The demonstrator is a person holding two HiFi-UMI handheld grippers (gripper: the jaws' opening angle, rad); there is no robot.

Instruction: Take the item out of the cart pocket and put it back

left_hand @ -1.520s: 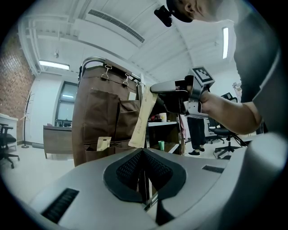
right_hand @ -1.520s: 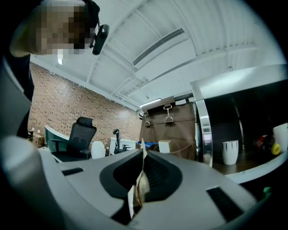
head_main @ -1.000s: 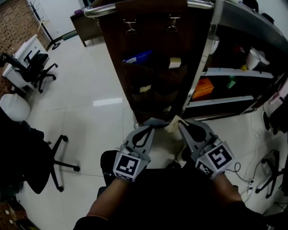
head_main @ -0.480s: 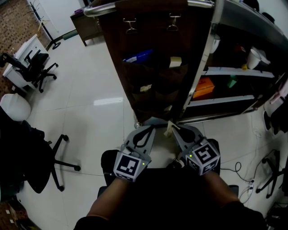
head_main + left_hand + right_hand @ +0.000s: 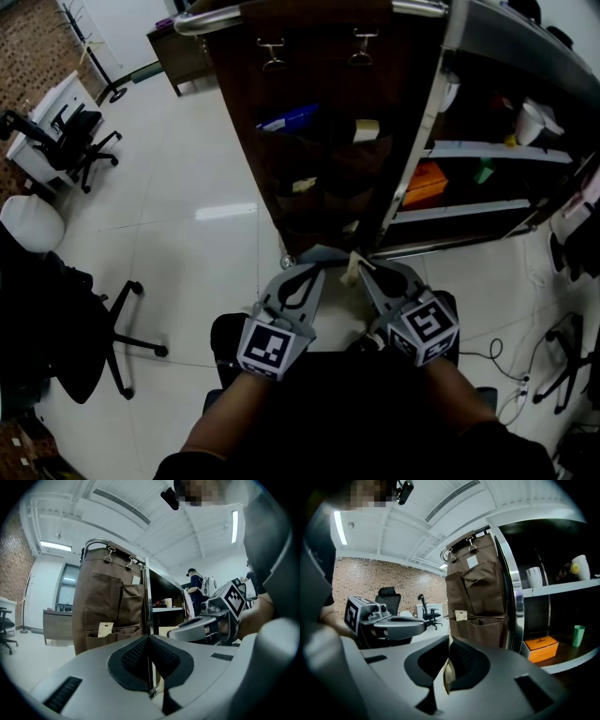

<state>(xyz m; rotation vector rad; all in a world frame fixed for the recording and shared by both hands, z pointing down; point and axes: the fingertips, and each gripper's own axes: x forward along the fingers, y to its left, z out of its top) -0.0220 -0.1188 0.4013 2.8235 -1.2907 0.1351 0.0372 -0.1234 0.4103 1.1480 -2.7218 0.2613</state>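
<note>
A brown fabric pocket organizer [image 5: 319,141] hangs on the end of a cart; its pockets hold a blue item [image 5: 291,119] and beige cards [image 5: 364,129]. My right gripper [image 5: 362,271] is low in front of it, shut on a thin beige packet [image 5: 352,272] that sticks out past its tips. In the right gripper view the packet [image 5: 447,677] is pinched edge-on between the pads, with the organizer [image 5: 480,597] ahead. My left gripper [image 5: 304,274] is alongside, shut with nothing in it. The left gripper view shows its pads [image 5: 136,656] pressed together.
The cart's side shelves carry an orange box [image 5: 424,183], a green cup [image 5: 482,172] and a white cup [image 5: 528,122]. Office chairs [image 5: 80,141] stand at the far left, another chair [image 5: 84,347] near left. Cables [image 5: 511,370] lie on the white floor at right.
My right gripper has swung left and a little nearer to me, turning its marker cube, and carried the beige packet with it. The left gripper has not moved.
</note>
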